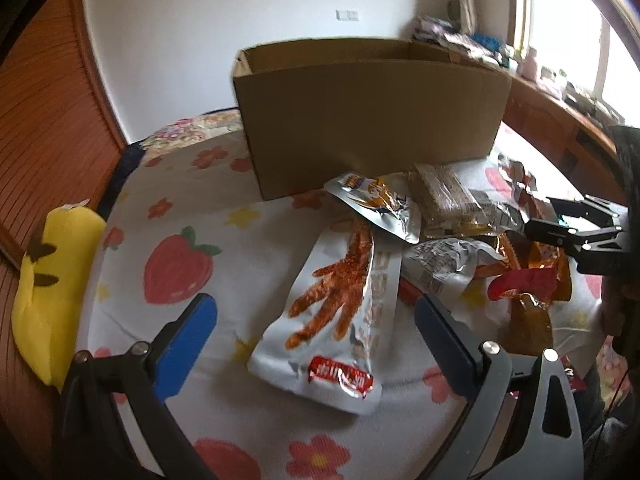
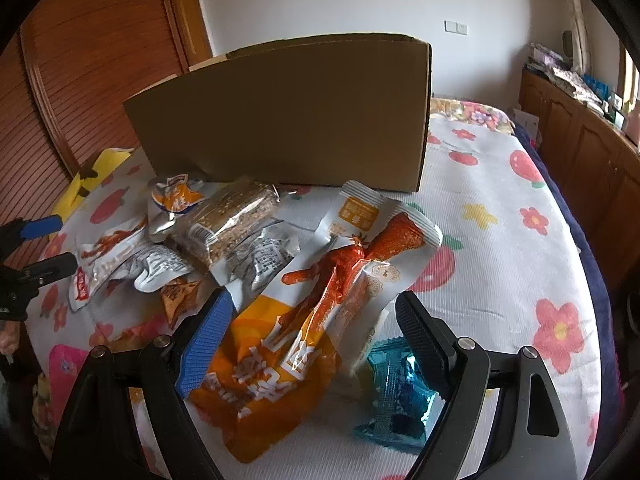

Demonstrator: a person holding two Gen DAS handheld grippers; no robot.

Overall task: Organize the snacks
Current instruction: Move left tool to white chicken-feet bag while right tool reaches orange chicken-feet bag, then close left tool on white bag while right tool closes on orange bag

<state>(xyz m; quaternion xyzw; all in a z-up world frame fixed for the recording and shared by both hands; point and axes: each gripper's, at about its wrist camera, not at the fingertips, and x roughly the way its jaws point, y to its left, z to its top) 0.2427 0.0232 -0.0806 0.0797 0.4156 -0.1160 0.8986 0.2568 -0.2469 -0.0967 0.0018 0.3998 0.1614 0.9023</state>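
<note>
An open cardboard box (image 1: pixel 368 120) (image 2: pixel 288 120) stands on the bed behind a heap of snack packs. My left gripper (image 1: pixel 316 320) is open, and a white chicken-feet pack (image 1: pixel 340 280) lies flat between its blue pads without touching them. My right gripper (image 2: pixel 316 332) is open over an orange-and-white chicken-feet pack (image 2: pixel 304 320), which lies between its fingers. A small blue packet (image 2: pixel 400 392) lies under its right finger. Each gripper shows at the edge of the other view: the right gripper (image 1: pixel 556 218) and the left gripper (image 2: pixel 48 246).
The heap also holds a sesame bar (image 1: pixel 440 196) (image 2: pixel 232 216), silver pouches (image 1: pixel 376 204) (image 2: pixel 256 256) and a red-orange pack (image 1: pixel 528 280). A yellow plush (image 1: pixel 52 280) lies by the wooden wardrobe at the left. The flowered bedsheet (image 2: pixel 500 240) stretches to the right.
</note>
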